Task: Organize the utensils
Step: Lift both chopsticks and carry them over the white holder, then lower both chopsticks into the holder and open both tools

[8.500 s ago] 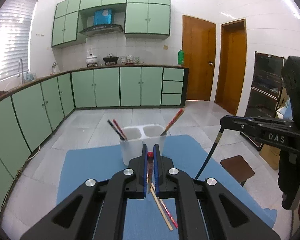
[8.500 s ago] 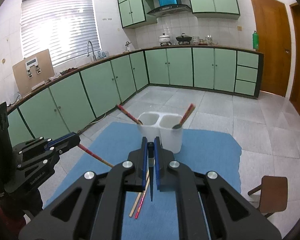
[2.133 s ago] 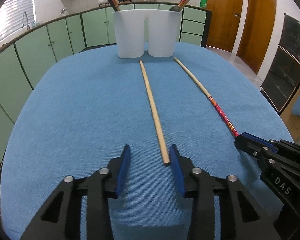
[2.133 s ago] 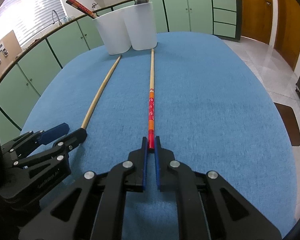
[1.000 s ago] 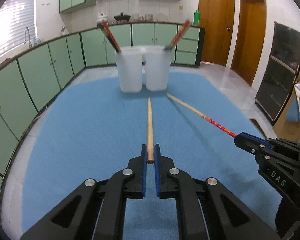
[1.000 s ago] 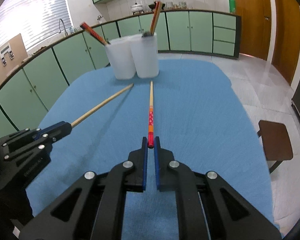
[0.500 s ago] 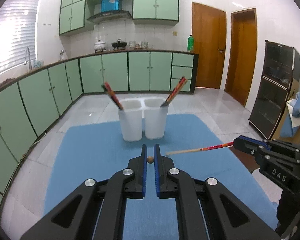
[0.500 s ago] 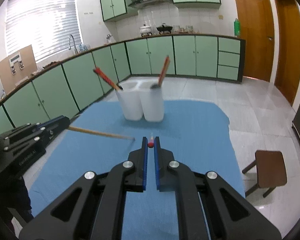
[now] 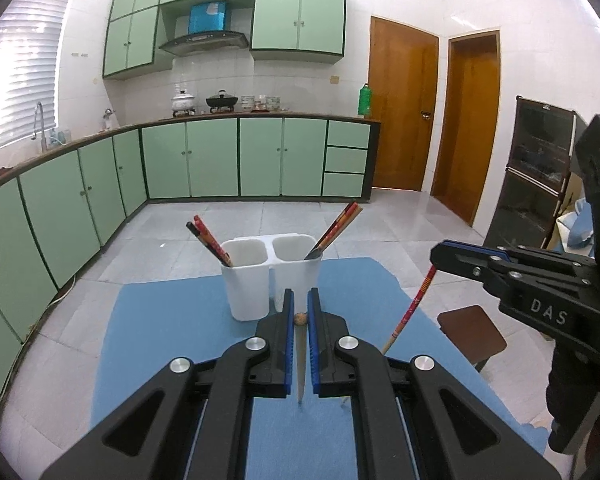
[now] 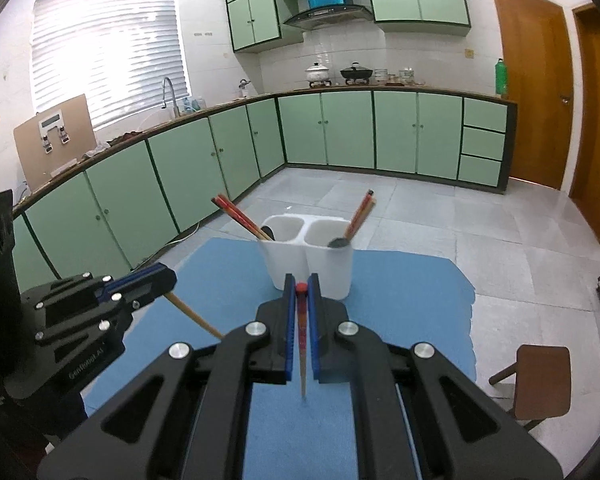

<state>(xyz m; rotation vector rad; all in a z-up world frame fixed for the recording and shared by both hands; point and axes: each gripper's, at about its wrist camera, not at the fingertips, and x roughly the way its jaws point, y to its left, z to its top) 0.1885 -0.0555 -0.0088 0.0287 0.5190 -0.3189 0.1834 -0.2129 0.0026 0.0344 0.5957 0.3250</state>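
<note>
Above the blue mat (image 9: pixel 172 328): left gripper (image 9: pixel 300 312) pitched downward, clamped on plain wooden chopstick (image 9: pixel 299 364); right gripper (image 10: pixel 301 285) likewise, clenched on red-patterned chopstick (image 10: pixel 301 340). Ahead, white twin-cup holder (image 9: pixel 260 280), red chopsticks leaning in each cup. Cup interiors mostly hidden.
</note>
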